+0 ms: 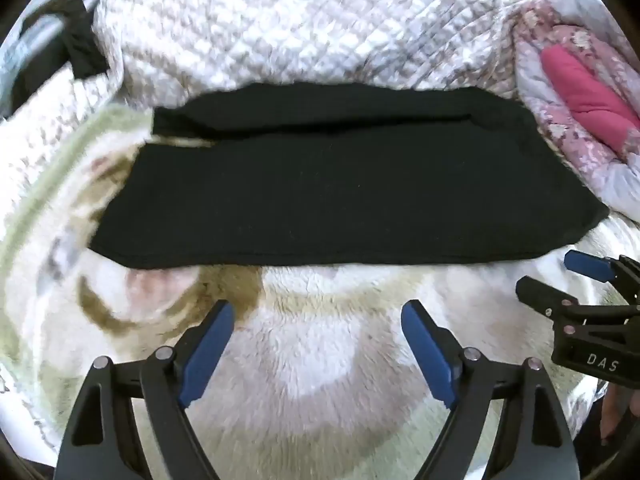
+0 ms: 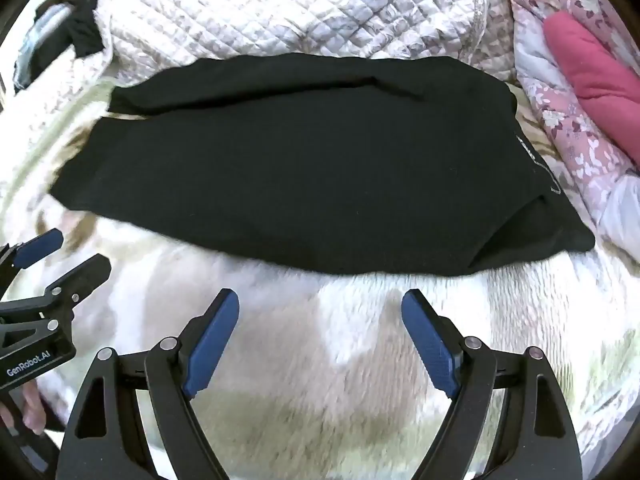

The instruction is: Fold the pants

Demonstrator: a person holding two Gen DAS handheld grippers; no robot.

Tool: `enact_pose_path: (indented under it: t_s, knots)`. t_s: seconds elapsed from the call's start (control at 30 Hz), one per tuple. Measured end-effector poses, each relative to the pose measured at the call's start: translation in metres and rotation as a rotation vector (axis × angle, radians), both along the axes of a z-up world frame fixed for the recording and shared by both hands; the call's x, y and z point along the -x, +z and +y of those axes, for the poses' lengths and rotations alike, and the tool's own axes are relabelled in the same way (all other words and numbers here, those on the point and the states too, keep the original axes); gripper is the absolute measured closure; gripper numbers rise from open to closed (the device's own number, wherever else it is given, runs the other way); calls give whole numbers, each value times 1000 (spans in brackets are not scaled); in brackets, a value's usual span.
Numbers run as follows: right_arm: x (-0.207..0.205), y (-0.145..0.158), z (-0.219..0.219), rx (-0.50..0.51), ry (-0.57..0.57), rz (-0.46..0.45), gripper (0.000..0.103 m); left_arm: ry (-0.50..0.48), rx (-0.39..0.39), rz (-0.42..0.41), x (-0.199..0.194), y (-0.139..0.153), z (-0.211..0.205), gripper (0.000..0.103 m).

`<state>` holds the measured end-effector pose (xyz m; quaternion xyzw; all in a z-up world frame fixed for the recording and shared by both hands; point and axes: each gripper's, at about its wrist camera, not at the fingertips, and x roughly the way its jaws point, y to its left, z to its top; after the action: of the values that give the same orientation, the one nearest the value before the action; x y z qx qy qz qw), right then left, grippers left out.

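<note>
Black knit pants (image 2: 304, 168) lie flat on a fluffy cream-and-tan fleece blanket (image 2: 340, 320), stretched sideways across both views with the two legs stacked, one long edge nearest the cameras and the waist end toward the right, near a pink floral quilt (image 2: 568, 120). Beyond them sits a white quilted bedspread (image 2: 280, 8).

Neither tool holds anything. The left gripper (image 1: 318, 344) hangs over bare fleece just short of the near hem edge, its blue pads spread wide apart; the right gripper (image 2: 320, 336) does the same, equally wide and empty. Each shows at the edge of the other's view, side by side.

The step in hand looks like the next fold — probably bringing one end over the other. To do it well, each claw should come down onto an end corner, pinching all layers together rather than only the top one, and catching none of the fleece beneath. Lifting both corners evenly and carrying them across in one level sweep should keep the edges lined up — soft knit will likely sag and skew if one side leads.
</note>
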<state>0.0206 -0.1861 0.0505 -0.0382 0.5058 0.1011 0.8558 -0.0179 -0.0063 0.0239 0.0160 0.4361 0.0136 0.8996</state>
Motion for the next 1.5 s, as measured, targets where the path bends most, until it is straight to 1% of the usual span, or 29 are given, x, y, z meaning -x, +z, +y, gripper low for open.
enact_pose_path:
  t_s: [0.23,0.3,0.4,0.53,0.67,0.73,0.8,0.87,0.97,1.1,1.17,1.23,1.3,1.5]
  knots:
    - [36,30,-19,-34,-39,-99,19,-19,43,-60,33,38,-14,16]
    - [48,39,-23,-48,-38,-129,19,-29,62,-74,33,48,-17,16]
    - [60,56,-25,-41,-38,-183,19,-49,65,-118,40,62,-23,16]
    - [60,75,-25,-35,-57,-208,19,-73,96,-153,43,79,-26,16]
    - [50,81,-19,-39,-20,-222,19,-61,112,-171,37,89,-24,16]
    - [41,79,-15,-39,-12,-220,19,-45,93,-186,32,91,-22,16]
    - [34,77,-9,-44,-2,-238,19,-21,86,-187,27,89,-17,16]
    - [33,76,-6,-48,4,-276,19,3,95,-181,23,85,-12,16]
    - [33,71,0,-58,8,-286,19,31,93,-164,19,77,-4,16]
    - [29,64,11,-30,41,-271,19,48,63,-139,15,66,0,16]
    - [28,57,11,-25,40,-238,19,56,55,-113,12,60,2,16]
    - [27,54,9,-34,30,-220,19,56,80,-76,8,55,4,16]
    - [25,51,7,-25,20,-211,19,59,98,-60,7,52,7,16]
    - [22,45,4,-18,6,-178,19,59,97,-47,9,51,8,16]
